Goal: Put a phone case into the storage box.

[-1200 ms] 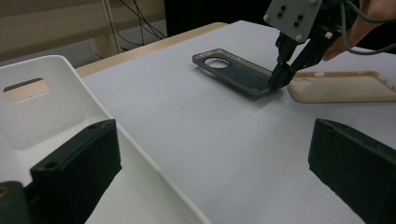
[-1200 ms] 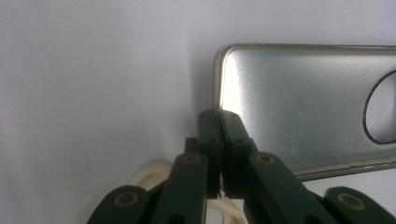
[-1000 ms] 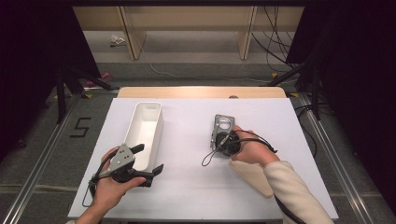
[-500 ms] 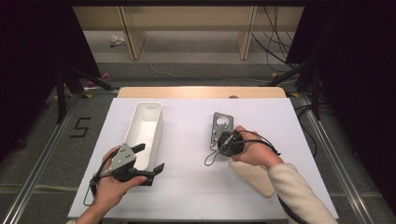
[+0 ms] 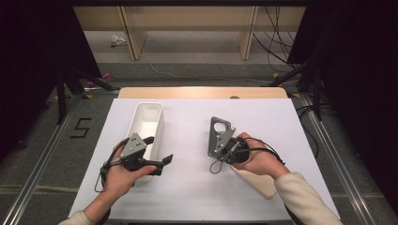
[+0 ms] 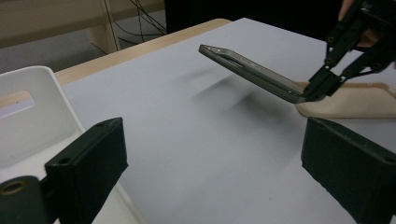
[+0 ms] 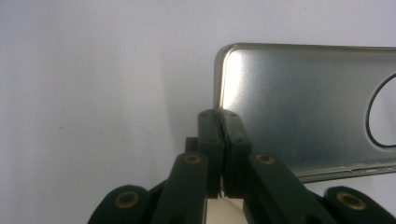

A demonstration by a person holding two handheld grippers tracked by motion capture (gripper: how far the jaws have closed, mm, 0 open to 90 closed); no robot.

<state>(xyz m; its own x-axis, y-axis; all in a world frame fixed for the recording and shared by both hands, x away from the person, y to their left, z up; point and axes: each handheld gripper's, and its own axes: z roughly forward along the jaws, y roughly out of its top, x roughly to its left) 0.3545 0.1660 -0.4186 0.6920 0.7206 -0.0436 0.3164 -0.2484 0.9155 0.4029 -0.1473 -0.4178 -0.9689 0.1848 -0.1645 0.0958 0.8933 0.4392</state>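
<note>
On the white-covered table (image 5: 197,187), the right gripper (image 7: 219,140) pinches a grey phone (image 5: 219,137) by its corner, tilted off the surface; it could pivot loose. Left gripper (image 5: 157,151) spread, empty, at the white bin's (image 5: 149,115) near end.

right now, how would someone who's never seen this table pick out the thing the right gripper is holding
On the white table, look right of the long white bin. The right gripper pinches a flat grey metal plate by one edge, lifted off the surface. It alone is metallic, with a round hole.
</note>
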